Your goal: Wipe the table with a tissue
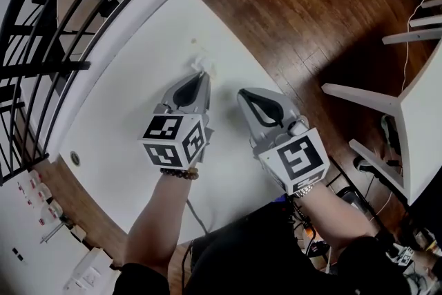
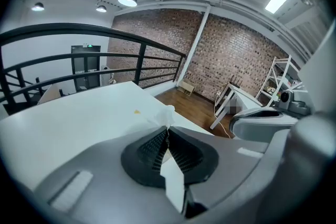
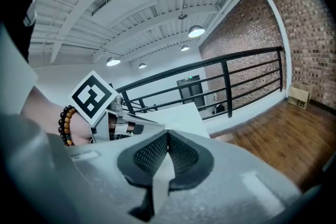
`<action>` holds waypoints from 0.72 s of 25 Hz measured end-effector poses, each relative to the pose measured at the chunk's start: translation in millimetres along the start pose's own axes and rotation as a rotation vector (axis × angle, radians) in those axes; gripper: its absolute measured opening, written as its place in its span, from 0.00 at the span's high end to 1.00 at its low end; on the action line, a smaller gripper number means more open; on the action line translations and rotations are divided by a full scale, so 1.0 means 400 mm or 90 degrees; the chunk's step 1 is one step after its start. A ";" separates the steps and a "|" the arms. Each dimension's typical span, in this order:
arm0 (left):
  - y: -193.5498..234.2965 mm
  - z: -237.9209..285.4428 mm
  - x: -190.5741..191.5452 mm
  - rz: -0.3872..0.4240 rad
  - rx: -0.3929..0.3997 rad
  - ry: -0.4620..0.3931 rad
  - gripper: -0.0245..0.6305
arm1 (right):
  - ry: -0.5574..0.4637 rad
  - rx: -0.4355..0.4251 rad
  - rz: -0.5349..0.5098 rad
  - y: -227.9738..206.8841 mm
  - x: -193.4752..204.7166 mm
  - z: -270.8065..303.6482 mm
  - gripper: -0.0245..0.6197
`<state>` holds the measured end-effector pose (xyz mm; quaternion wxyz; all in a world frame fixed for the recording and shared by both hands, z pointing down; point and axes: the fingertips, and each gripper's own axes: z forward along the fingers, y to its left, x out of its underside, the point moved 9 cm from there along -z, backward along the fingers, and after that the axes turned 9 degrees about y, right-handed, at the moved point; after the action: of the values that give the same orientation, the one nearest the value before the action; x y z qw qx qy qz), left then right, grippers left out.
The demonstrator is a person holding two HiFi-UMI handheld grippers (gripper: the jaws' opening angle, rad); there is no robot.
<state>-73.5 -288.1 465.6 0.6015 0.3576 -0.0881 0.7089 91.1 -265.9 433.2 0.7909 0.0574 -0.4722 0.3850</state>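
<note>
So the white crumpled tissue lay on the white rectangular table, pinched at the tip of the grey two-jaw left gripper. A tiny yellow speck sat on the table just beyond it. The grey right gripper hung just to the right, jaws together on nothing, near the table's right edge. A black metal railing ran past the table's left side. The brown wooden floor lay to the right, with another white table further right.

Brick wall, wooden floor, black railing, ceiling lamps lit.
</note>
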 end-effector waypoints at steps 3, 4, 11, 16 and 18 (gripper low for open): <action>0.007 0.020 -0.005 0.020 -0.017 0.016 0.93 | 0.004 -0.001 0.004 -0.003 0.005 0.009 0.98; 0.008 0.029 -0.006 0.024 -0.021 0.022 0.93 | 0.005 -0.001 0.004 -0.005 0.007 0.013 0.98; 0.027 0.073 -0.022 0.033 -0.034 0.044 0.93 | 0.014 -0.010 0.004 -0.020 0.012 0.042 0.97; 0.029 0.103 -0.035 0.040 -0.042 0.067 0.93 | 0.020 -0.014 0.005 -0.034 0.014 0.056 0.98; 0.030 0.110 -0.039 0.043 -0.047 0.077 0.93 | 0.022 -0.017 0.003 -0.035 0.014 0.059 0.98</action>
<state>-66.5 -328.1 491.7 0.5941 0.2889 -0.0898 0.7454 85.3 -283.3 454.4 0.7987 0.0388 -0.4636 0.3815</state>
